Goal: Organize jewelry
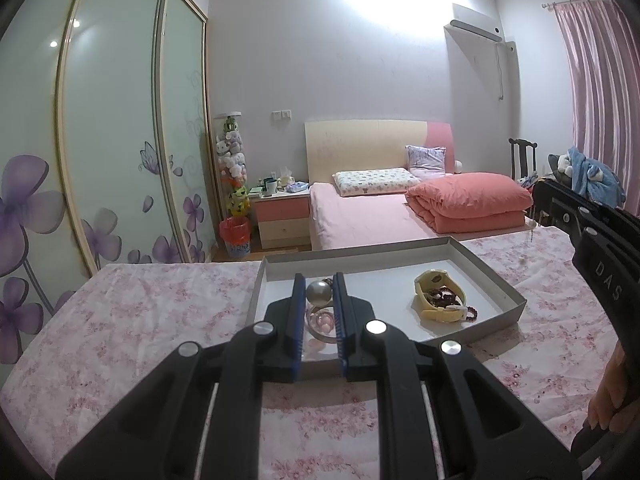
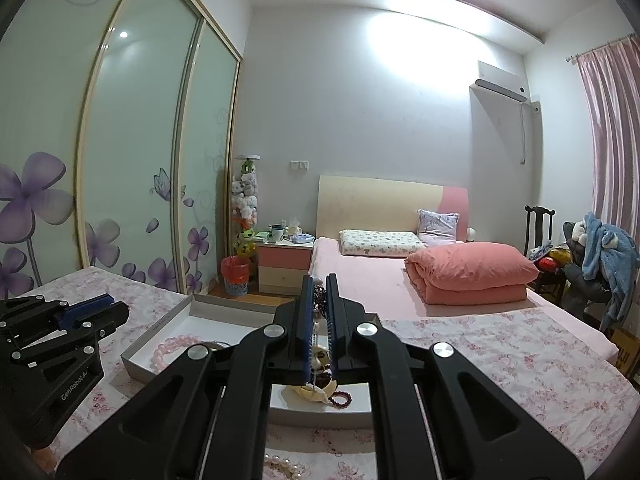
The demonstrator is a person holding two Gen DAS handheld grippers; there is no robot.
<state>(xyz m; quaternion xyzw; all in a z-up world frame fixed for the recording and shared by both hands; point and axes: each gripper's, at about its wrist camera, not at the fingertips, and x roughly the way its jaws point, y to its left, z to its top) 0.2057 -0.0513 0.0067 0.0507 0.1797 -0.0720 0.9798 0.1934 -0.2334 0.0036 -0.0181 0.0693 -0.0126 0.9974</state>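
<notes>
Black tool [image 1: 318, 280], blue pads [image 1: 298, 320]

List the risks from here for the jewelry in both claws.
1. The smooth silver-grey ball looks pinched only at the tips of the left claw. It may slip and roll out of the shallow grey cardboard tray.
2. The dark beaded strand dangling from the right claw could snag on the yellow plastic band lying below.

A matt grey cardboard tray [image 1: 492, 276] sits on soft floral cloth [image 1: 140, 312] (the silver ball [image 1: 319, 293] looks glossy).
</notes>
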